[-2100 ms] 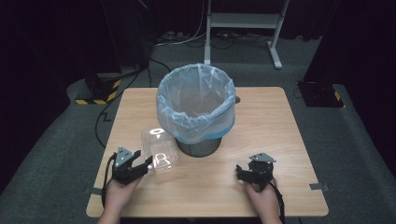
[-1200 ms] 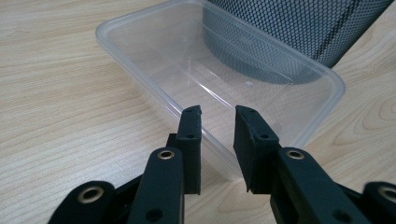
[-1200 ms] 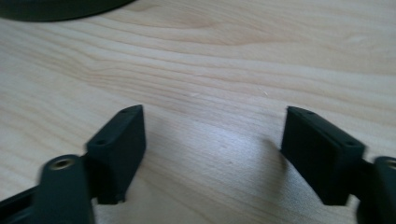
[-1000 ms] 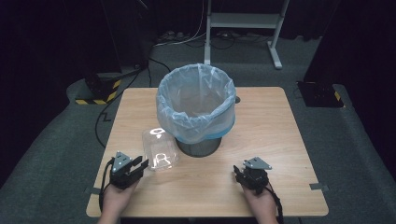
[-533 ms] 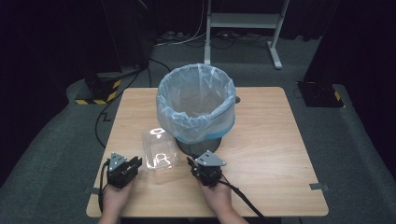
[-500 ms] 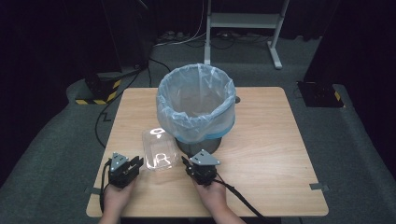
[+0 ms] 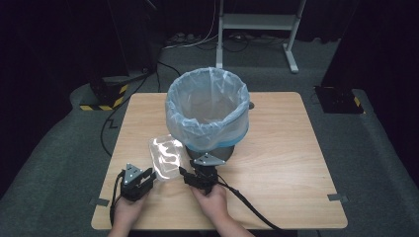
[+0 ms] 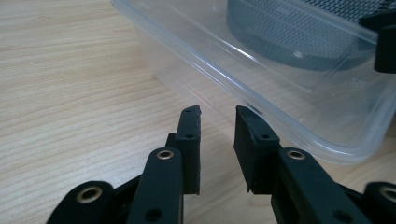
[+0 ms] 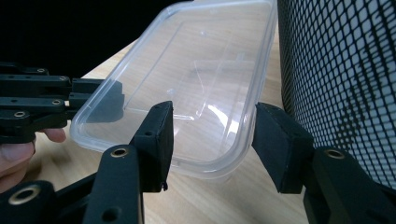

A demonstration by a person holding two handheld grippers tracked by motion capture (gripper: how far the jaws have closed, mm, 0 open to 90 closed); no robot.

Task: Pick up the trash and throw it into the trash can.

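While both tongs gape unclenched, the clear plastic container lies between left gripper and right gripper.

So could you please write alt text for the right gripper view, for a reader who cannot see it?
The right gripper, its two black fingers apart, faces the near corner of a clear plastic container on a wooden table. A black mesh bin stands at the right. The left gripper reaches the container's far edge from the left.
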